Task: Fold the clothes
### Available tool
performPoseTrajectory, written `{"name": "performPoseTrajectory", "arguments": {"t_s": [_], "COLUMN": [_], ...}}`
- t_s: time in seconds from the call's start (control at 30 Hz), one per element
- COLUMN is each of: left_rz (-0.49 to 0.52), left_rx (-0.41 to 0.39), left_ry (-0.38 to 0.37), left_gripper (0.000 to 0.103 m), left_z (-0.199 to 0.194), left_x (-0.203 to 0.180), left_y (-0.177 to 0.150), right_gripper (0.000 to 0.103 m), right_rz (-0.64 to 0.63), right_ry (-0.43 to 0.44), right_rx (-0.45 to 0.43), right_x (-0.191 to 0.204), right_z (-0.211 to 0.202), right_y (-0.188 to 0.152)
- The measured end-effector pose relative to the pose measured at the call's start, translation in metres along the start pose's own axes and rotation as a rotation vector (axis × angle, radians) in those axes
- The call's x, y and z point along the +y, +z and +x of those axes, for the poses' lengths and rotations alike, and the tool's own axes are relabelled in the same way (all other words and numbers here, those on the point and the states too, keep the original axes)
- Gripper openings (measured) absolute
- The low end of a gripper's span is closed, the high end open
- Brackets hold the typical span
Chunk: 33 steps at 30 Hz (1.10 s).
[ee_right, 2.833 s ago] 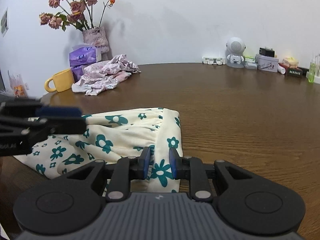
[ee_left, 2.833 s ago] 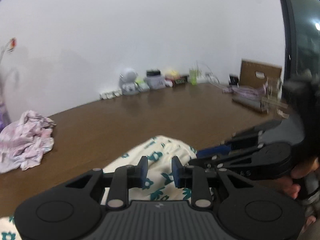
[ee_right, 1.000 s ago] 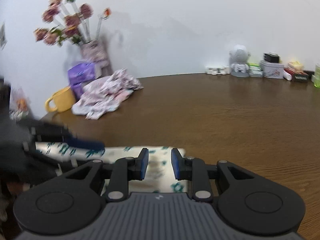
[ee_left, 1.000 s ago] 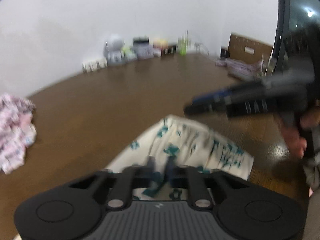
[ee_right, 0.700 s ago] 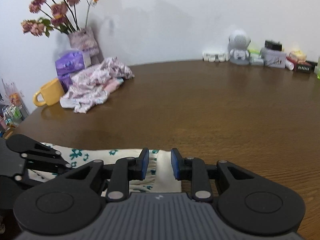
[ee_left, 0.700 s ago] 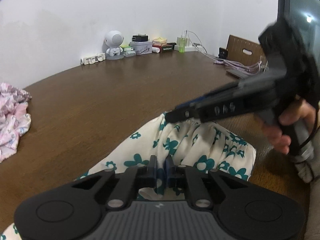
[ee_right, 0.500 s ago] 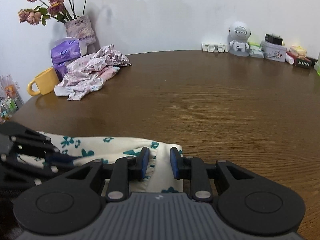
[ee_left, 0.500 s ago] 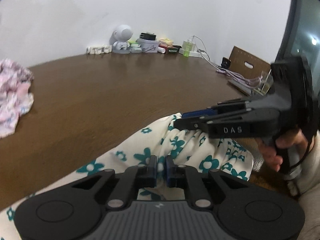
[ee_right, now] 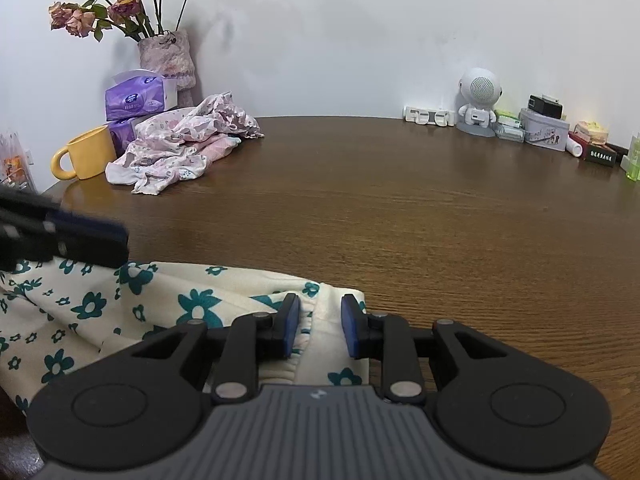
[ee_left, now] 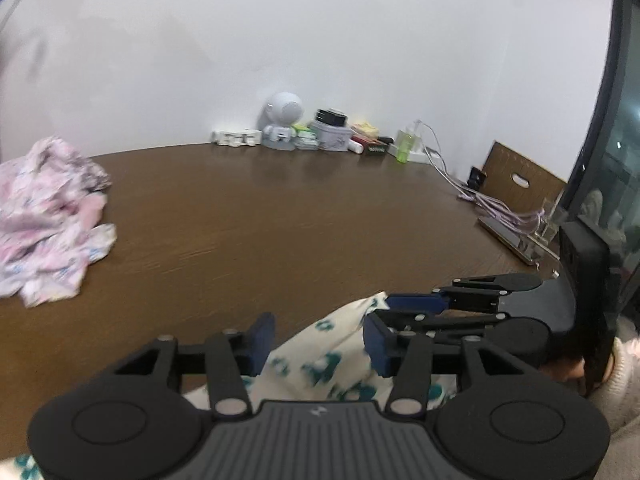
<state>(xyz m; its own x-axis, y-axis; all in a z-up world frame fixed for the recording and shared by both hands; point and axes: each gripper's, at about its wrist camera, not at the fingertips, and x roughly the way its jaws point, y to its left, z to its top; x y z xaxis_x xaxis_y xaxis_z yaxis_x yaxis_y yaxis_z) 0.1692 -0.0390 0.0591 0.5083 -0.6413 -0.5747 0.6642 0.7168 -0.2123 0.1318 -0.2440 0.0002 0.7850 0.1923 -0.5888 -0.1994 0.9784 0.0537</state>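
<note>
Cloth (ee_right: pixel 120 312), cream with teal flowers, lies on the near edge of the table (ee_right: pixel 400 220), spread from the left side across to just under my right gripper (ee_right: pixel 316 326). Far left, well apart, a pink garment (ee_right: pixel 180 144) sits crumpled beside the mug (ee_right: pixel 86 152) and the tissue packs (ee_right: pixel 140 96).

My left gripper (ee_left: pixel 316 340) has just let go. Half a second ago its jaws were pinched shut on the flowered fabric; now they stand wide apart with the cloth lying loose between and below them. From the right wrist view that gripper shows as a dark blurred shape at the left edge, above the cloth, so I judge it is lifting away.

My right gripper has its jaws parted too, with the gathered waistband end of the cloth lying between the pads (ee_right: pixel 290 330) but not squeezed. It was parted the same way half a second ago, so only the left has changed.

So nothing holds the cloth now; it rests on the table by its own weight. It looks doubled over, with a rounded fold line along its far edge. I read this as a fold just laid down and released. Whether more folds are due on this piece, or the pink garment is next, I cannot tell.
</note>
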Motion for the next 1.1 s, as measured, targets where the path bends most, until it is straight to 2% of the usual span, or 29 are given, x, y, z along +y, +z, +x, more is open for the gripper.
{"name": "performPoseTrajectory", "arguments": {"t_s": [0.13, 0.2, 0.23, 0.37, 0.47, 0.7, 0.83, 1.1], "left_rz": [0.021, 0.039, 0.051, 0.077, 0.102, 0.182, 0.185, 0.125], "left_rx": [0.072, 0.101, 0.115, 0.11, 0.092, 0.062, 0.083, 0.117], "left_ry": [0.004, 0.028, 0.034, 0.034, 0.03, -0.006, -0.031, -0.009], "left_gripper": [0.044, 0.035, 0.021, 0.011, 0.009, 0.005, 0.002, 0.002], "left_z": [0.033, 0.044, 0.048, 0.049, 0.045, 0.029, 0.03, 0.036], "left_x": [-0.005, -0.005, -0.004, 0.0, -0.001, -0.011, -0.013, -0.002], "left_y": [0.001, -0.002, -0.005, -0.013, -0.017, -0.023, -0.023, -0.023], "right_gripper": [0.024, 0.024, 0.024, 0.024, 0.025, 0.025, 0.025, 0.025], "right_rz": [-0.003, -0.002, -0.002, 0.012, 0.075, 0.196, 0.163, 0.071], "right_ry": [0.001, 0.005, 0.005, 0.018, 0.054, 0.08, 0.094, 0.102], "right_rx": [-0.005, -0.008, -0.009, -0.013, -0.014, -0.021, 0.015, 0.045], "right_x": [0.0, -0.001, -0.001, -0.004, -0.014, -0.037, -0.03, -0.015], "right_z": [0.0, 0.0, 0.0, -0.001, -0.004, 0.001, 0.012, 0.021], "right_y": [-0.001, -0.002, -0.002, -0.003, 0.001, 0.022, 0.026, 0.035]}}
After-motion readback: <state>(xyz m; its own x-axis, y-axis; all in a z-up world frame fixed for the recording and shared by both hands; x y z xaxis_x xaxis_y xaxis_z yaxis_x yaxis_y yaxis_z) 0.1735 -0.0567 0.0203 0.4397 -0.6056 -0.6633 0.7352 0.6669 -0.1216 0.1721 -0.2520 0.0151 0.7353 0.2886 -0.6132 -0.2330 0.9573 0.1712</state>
